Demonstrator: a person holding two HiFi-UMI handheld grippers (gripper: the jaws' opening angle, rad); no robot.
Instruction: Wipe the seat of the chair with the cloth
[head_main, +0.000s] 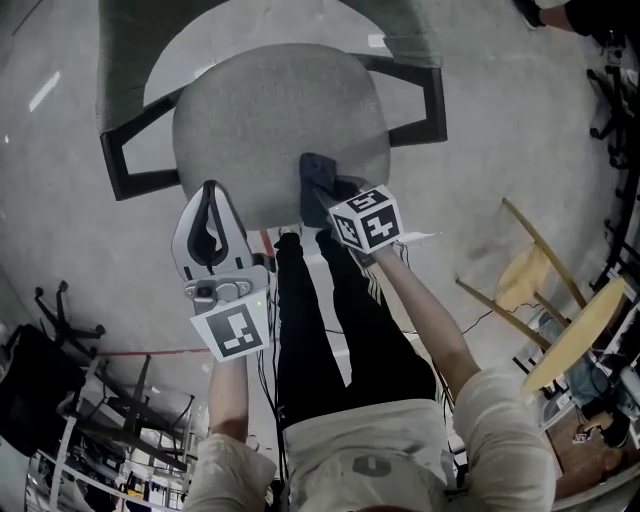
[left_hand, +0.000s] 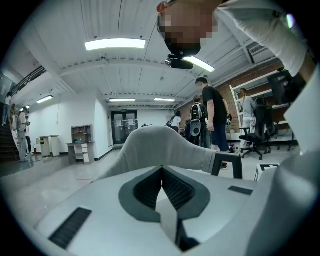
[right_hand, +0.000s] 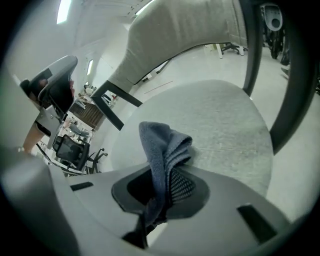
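At seven o'clock of the seat (head_main: 270, 120), the left tongs (head_main: 210, 212) are held by the front rim, jaws shut together on nothing. At five o'clock, the right tongs (head_main: 330, 200) are clamped on the cloth (head_main: 316, 176), bunched over the seat's front. Wiping is judged barely begun, with most of the seat yet to be covered.

Woven matt fabric seat (head_main: 270, 120), terry cloth (right_hand: 161, 146) (soft, fuzzy)

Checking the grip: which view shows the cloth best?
The right gripper view: the cloth is pinched between the jaws. The head view shows it partly behind the cube. The left gripper view misses it.
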